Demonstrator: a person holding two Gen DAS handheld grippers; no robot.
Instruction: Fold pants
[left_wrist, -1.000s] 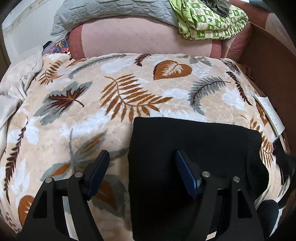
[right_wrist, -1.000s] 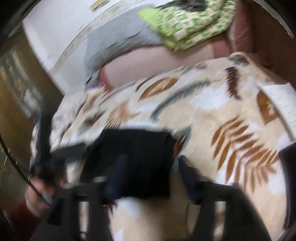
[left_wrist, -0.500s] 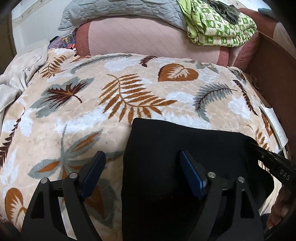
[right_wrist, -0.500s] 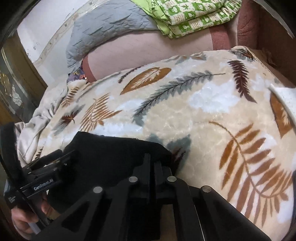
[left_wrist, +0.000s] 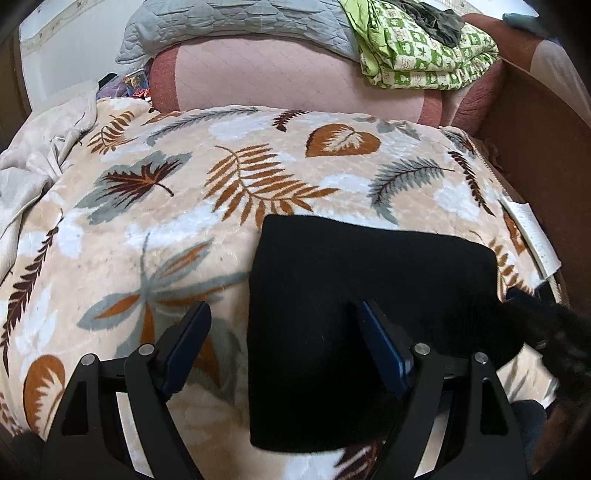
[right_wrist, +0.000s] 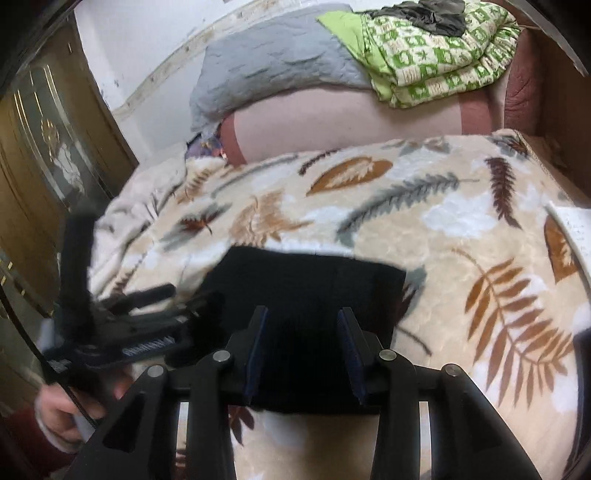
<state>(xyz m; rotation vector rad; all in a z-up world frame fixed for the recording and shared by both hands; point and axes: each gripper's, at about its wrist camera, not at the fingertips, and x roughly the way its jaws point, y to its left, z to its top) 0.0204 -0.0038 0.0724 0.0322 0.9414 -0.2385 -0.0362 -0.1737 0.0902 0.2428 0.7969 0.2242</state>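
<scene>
The black pants (left_wrist: 354, 295) lie folded into a flat rectangle on the leaf-patterned blanket (left_wrist: 184, 206). My left gripper (left_wrist: 284, 347) is open and empty, hovering over the left edge of the pants. My right gripper (right_wrist: 303, 350) is partly open and empty above the near edge of the pants (right_wrist: 295, 291). The left gripper shows blurred at the left of the right wrist view (right_wrist: 122, 325). A blurred dark shape, probably the right gripper (left_wrist: 554, 332), sits at the right edge of the left wrist view.
A pink cushion (left_wrist: 295, 77) backs the bed, with a grey quilt (left_wrist: 236, 18) and a green patterned blanket (left_wrist: 421, 55) on top. A brown wooden side board (left_wrist: 535, 147) runs along the right. A wooden door (right_wrist: 44, 166) stands at the left.
The right gripper has opened from shut and drawn back a little. The left gripper stays open and has shifted slightly over the pants.
</scene>
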